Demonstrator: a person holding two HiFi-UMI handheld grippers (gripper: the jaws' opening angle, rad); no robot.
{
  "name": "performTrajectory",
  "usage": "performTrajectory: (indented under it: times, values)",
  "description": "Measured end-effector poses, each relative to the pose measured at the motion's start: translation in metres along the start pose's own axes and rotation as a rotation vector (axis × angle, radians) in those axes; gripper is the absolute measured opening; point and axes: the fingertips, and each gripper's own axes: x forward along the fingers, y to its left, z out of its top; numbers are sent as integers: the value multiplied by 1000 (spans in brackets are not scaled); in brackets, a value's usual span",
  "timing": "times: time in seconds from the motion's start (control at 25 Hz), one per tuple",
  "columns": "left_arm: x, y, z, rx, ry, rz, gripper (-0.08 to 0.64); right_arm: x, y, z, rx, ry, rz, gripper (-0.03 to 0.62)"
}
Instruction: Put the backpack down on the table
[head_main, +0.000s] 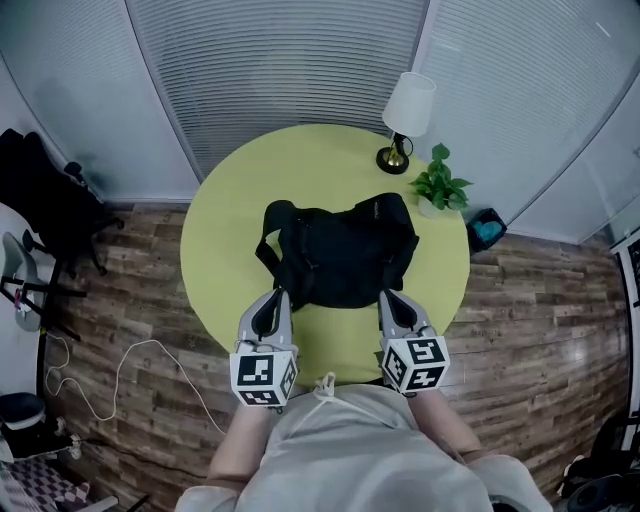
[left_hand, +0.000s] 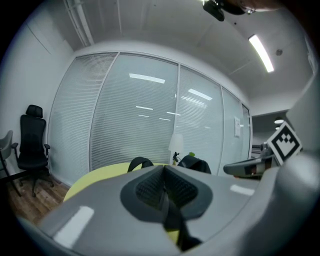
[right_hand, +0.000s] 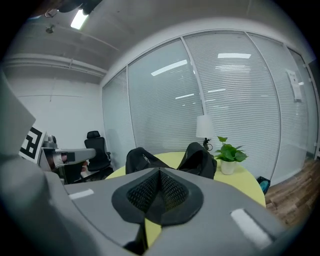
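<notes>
- Evidently, head view: the black backpack (head_main: 345, 255) lies on the round yellow-green table (head_main: 215, 215) with its straps spread to the sides. The placement appears complete.
- Head view: the left gripper (head_main: 278, 298) and the right gripper (head_main: 388, 298) sit at the bag's near edge, one at each corner. Contact with the fabric cannot be determined.
- Head view: a white-shaded lamp (head_main: 408, 105) and a potted plant (head_main: 440, 185) stand at the far rim, apart from the bag.
- Left gripper view: the ribbed dark pads (left_hand: 150, 187) are pressed together with nothing between them. Soft, slumped fabric and a looped strap (left_hand: 140, 162) show beyond, on the smooth tabletop.
- Right gripper view: the jaws are likewise pressed together and empty. The backpack lies ahead as two limp humps.
- Remaining work, as judged: withdrawing both grippers only.
</notes>
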Motion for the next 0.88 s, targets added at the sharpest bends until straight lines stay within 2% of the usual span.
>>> performTrajectory:
  times: [0.16,0.32,0.52,0.88]
  values:
    - [3,1,6,2,-11,1,6,2,9,13,-25,-31,18,-2]
    - [5,1,5,8,-1,-4,6,4,11,8,-30,-2,19,-2]
    - [8,3,12,-37,-30,11,6,6,11,8,-35,5,24,-2]
    - [9,9,12,-66,-12,18,6,6,15,10,-66,5,16,0]
